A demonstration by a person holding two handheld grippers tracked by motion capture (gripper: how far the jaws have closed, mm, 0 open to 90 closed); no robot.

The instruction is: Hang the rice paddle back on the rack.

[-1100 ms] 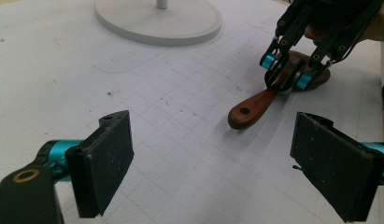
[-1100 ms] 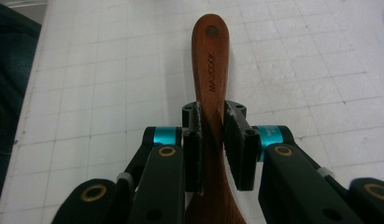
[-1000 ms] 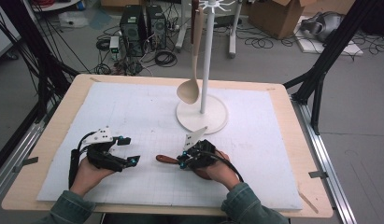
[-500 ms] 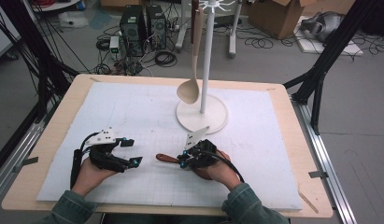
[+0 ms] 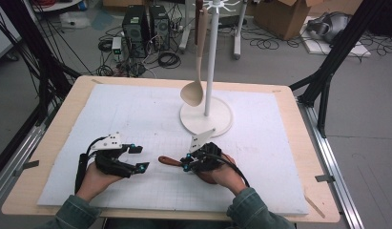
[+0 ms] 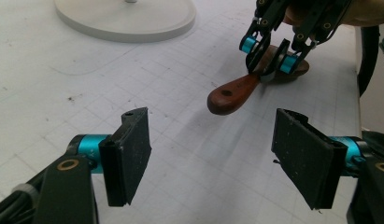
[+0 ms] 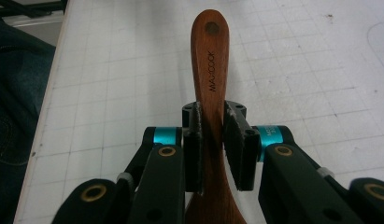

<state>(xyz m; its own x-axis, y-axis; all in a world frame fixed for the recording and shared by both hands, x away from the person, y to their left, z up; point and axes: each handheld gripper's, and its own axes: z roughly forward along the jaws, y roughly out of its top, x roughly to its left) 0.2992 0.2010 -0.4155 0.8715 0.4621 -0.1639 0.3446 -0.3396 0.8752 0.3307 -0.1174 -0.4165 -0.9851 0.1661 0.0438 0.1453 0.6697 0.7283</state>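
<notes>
Since the earlier frame the left gripper [image 5: 140, 158] has edged slightly toward the spoon [image 5: 170, 161], and its jaws have just been closing; they stand apart with nothing between them. The right gripper [image 5: 186, 163] has not shifted. Its jaws pinch the brown wooden spoon at the neck of the handle, with the handle end, bearing a hanging hole, pointing toward the left gripper. The spoon lies low over the mat [image 5: 136, 114], in front of the rack [image 5: 206, 117], where a pale spoon [image 5: 192, 90] hangs.

Judgement: a handover or regrip appears to be in hand. To do it well, the left jaws should bracket the free handle end squarely, clear of the hole, and close firmly before the right releases. Risk: the handle twisting if gripped off-centre.
</notes>
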